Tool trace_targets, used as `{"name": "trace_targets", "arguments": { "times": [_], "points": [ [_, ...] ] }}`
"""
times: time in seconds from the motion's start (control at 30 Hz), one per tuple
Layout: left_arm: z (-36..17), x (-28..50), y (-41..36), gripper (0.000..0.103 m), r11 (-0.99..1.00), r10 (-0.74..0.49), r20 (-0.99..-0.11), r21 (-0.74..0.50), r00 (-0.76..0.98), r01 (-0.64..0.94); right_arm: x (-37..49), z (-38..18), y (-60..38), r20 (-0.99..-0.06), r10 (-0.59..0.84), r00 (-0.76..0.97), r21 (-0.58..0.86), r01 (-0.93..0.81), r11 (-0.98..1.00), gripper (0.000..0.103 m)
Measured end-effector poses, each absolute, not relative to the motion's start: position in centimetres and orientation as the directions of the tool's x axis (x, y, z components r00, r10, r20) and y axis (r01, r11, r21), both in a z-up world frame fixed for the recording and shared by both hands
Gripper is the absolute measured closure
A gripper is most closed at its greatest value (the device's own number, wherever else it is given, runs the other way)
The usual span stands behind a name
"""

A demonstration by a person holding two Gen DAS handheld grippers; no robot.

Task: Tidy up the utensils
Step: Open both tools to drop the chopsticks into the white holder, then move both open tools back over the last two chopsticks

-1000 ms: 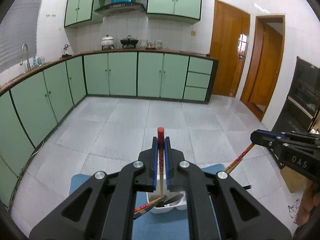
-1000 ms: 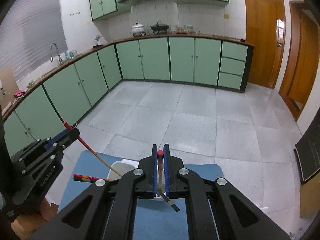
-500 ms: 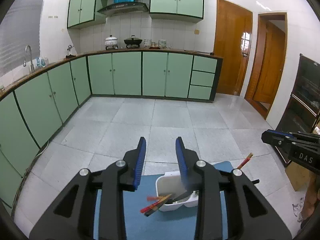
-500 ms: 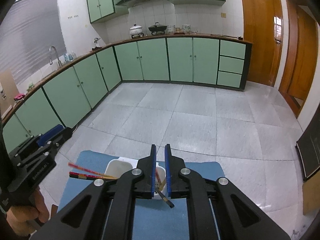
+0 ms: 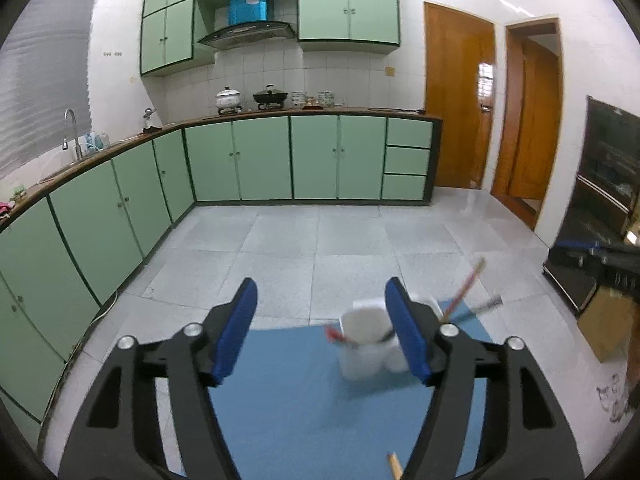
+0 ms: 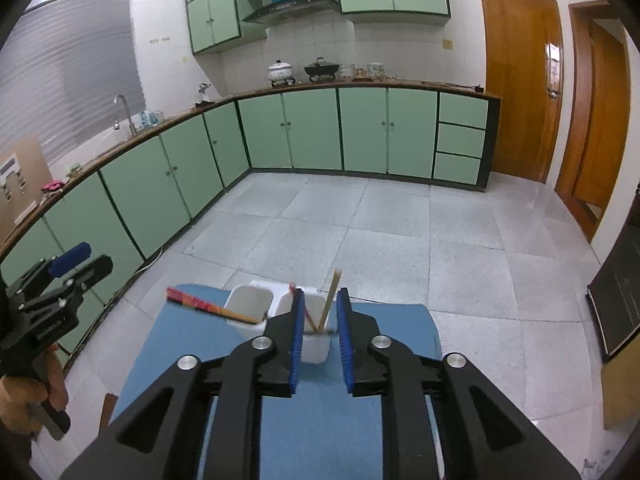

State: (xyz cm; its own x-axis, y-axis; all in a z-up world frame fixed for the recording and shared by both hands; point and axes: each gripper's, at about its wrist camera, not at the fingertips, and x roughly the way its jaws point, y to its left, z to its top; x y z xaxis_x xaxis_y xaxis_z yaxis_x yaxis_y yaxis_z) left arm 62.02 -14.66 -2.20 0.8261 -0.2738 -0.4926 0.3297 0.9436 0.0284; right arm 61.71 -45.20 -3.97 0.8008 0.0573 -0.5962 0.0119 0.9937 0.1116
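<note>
A white utensil holder (image 6: 248, 308) with several cups stands on a blue mat (image 6: 320, 420). Red-ended chopsticks (image 6: 196, 304) lean out of its left cup, and a wooden chopstick (image 6: 332, 296) stands in the right cup. My right gripper (image 6: 321, 300) hangs just short of the holder; its jaws are opening a little and nothing is between them. In the left wrist view the holder (image 5: 364, 344) is blurred, with chopsticks (image 5: 466, 288) sticking up to the right. My left gripper (image 5: 320, 292) is opening wide and is empty. Each gripper shows in the other's view: left (image 6: 80, 260), right (image 5: 576, 248).
The mat lies on a small table over a grey tiled floor (image 6: 380, 240). Green cabinets (image 6: 180, 176) run along the left and back walls. A wooden stick end (image 5: 394, 466) lies on the mat near the left gripper. A hand (image 6: 24, 396) holds the left gripper's handle.
Both grippers let go of their chopsticks, which now rest in the holder. Both have drawn back from it. The left jaws spread wide, and the right jaws parted slightly.
</note>
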Motion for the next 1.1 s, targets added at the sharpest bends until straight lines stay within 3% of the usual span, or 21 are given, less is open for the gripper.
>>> {"name": "trace_targets", "arguments": {
  "times": [0.2, 0.63, 0.93, 1.1],
  "points": [
    [-6.2, 55.6, -10.8, 0.023, 0.943, -0.289, -0.506, -0.004, 0.813, 0.332, 55.0, -6.2, -45.3, -0.559, 0.066, 0.827, 0.117, 0.000, 0.993, 0.070],
    [-12.7, 40.2, -4.3, 0.007, 0.960, -0.278, -0.492, -0.107, 0.825, 0.259, 39.7, -16.5, -40.6, -0.512, 0.080, 0.855, 0.075, -0.048, 0.996, 0.046],
    [-16.7, 33.8, -2.5, 0.007, 0.969, -0.246, -0.525, -0.153, 0.815, 0.194, 33.9, -28.3, -34.8, -0.623, 0.123, 0.772, 0.093, -0.083, 0.992, 0.045],
    [-17.3, 32.1, -1.4, 0.007, 0.982, -0.189, -0.519, -0.116, 0.834, 0.151, 33.5, -31.7, -32.0, -0.648, 0.122, 0.751, 0.054, -0.114, 0.992, 0.046]
  ]
}}
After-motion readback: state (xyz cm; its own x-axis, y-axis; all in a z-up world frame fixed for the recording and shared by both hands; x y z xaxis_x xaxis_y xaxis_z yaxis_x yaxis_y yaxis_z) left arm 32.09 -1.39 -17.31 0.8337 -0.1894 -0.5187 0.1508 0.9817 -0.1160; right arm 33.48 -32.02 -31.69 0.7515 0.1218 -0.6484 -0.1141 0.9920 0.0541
